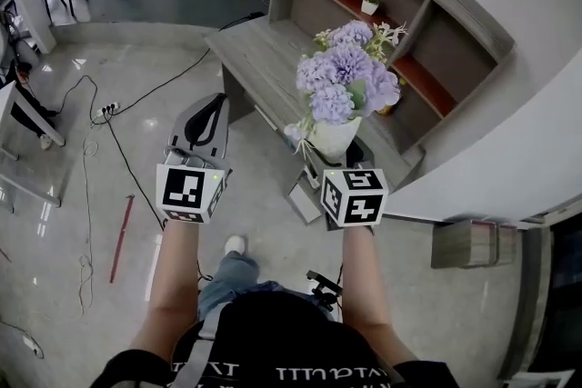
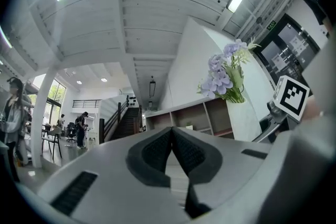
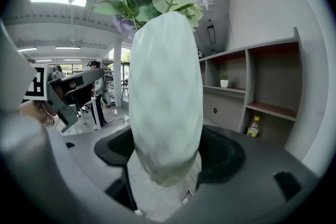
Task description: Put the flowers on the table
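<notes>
The right tool (image 1: 336, 159) holds a white vase (image 1: 334, 136) of purple flowers (image 1: 344, 73) upright.

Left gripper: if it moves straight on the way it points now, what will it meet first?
Nothing near. Beyond the left gripper, tongs shut, the way looks free until the distant shelf unit; depth is unclear.

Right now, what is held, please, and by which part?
The right hand-held gripper holds the white vase by its lower body; left hand-held gripper empty.
</notes>
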`<state>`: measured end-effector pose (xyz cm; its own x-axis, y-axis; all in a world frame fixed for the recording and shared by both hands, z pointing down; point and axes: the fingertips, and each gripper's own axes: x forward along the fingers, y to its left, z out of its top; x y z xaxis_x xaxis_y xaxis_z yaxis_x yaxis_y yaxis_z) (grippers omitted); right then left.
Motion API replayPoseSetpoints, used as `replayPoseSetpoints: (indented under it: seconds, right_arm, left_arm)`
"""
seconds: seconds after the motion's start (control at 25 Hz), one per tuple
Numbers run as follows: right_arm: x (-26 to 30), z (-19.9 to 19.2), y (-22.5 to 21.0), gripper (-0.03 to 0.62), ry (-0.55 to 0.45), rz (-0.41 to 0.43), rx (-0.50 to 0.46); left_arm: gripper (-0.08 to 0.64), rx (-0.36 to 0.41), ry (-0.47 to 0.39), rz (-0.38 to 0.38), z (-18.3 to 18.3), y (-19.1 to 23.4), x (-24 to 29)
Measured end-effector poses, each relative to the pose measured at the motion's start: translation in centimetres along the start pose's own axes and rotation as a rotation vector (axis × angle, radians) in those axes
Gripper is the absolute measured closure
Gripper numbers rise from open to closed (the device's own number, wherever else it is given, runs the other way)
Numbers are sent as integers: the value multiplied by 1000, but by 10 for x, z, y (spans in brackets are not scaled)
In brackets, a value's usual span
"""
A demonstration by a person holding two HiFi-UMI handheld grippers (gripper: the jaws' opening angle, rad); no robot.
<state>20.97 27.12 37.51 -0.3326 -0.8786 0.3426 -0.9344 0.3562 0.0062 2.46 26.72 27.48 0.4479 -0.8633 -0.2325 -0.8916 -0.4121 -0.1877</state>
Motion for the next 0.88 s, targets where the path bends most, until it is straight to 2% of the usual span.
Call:
replayPoseSetpoints:
  seconds: [0.48,0.88]
  right_arm:
    - [136,31,18,220,77,-6,24]
    - [210,53,35,219,111,-17,41]
  left_arm:
    - [549,-22,8,-11,-47,109,79]
    - [549,-36,15,-26,-69,178,113]
